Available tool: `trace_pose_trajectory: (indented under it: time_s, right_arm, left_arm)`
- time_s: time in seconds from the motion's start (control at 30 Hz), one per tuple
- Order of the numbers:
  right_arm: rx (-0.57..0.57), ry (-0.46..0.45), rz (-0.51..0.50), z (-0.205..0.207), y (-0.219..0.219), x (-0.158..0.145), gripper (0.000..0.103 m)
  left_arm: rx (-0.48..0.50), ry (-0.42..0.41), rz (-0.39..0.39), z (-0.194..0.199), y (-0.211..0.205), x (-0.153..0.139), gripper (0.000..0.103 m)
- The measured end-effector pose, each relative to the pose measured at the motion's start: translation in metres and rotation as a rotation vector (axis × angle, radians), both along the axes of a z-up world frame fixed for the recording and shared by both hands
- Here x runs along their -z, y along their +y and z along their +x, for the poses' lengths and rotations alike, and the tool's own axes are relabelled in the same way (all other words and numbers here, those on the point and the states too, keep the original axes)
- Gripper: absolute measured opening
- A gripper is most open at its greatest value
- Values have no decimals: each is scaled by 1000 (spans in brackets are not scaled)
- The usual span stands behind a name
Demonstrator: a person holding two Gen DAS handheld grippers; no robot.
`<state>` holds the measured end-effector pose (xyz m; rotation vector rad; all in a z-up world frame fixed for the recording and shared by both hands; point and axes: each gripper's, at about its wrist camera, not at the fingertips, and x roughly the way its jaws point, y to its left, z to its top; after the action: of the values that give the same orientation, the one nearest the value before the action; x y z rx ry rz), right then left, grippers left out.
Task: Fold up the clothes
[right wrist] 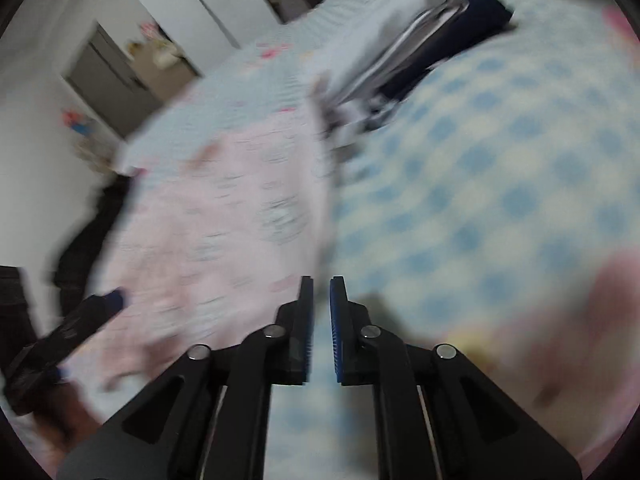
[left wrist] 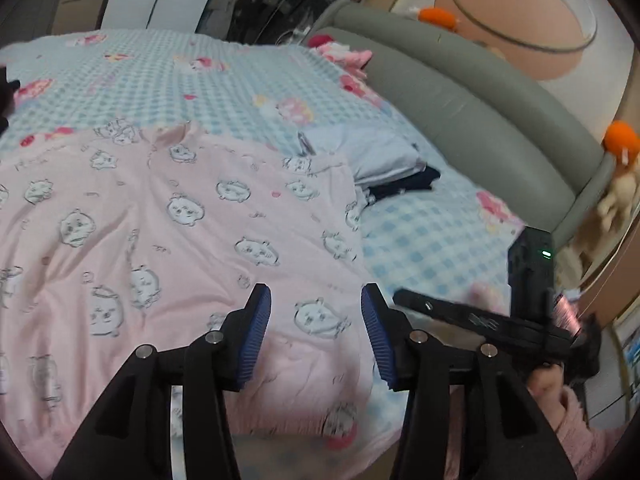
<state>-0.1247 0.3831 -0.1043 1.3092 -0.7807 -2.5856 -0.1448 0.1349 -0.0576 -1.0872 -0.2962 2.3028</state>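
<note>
1. through the left wrist view we see a pink garment [left wrist: 168, 216] printed with cartoon faces, spread flat on a bed [left wrist: 432, 240] with a blue checked cover; the right wrist view shows the same garment [right wrist: 224, 224] only as a blur.
2. our left gripper [left wrist: 316, 336] hangs over the garment's near right part with its jaws wide apart and nothing between them.
3. our right gripper [right wrist: 321, 320] has its jaws drawn narrow with a slim gap, nothing held, over the line where the garment's edge meets the bed cover.
4. only the left view shows the grey padded headboard [left wrist: 460, 92] and, at its right edge, the right gripper's body with a hand [left wrist: 548, 388] in a pink sleeve.
5. a folded stack [left wrist: 380, 164] of pale blue and dark clothes lies just beyond the garment's far right corner; in the right view it [right wrist: 424, 40] sits at the top.
6. we can read no writing or labels.
7. bare checked cover lies open to the right of the garment up to the headboard.
</note>
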Motion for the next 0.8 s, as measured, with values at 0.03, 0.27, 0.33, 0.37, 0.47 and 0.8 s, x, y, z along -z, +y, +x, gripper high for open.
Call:
trace_pose_trajectory:
  time_s: [0.03,0.27,0.33,0.37,0.47,0.8]
  right_arm:
    - [-21,-19,-43,5,-6,5,13]
    - [-105,-139,-195,10,-37,37,36]
    - [-102,-139,-218,6,-42,44,43]
    - [-104,-140,-228,2,-44,47,48]
    - [-117,-141,-218,-11,-50,54,27]
    - [-191,-56,144,21,-62,24,2]
  left_arm:
    - [-1,-11,-21,1,1,5,49]
    - [-11,-90,-168,6,7,42,28]
    - [-10,-113,-202,7,9,52,28]
    - [-14,-121,-205,7,10,54,28]
    - [-32,-140,-205,5,11,56,31]
    - [-43,-173,-150,6,-7,51,32]
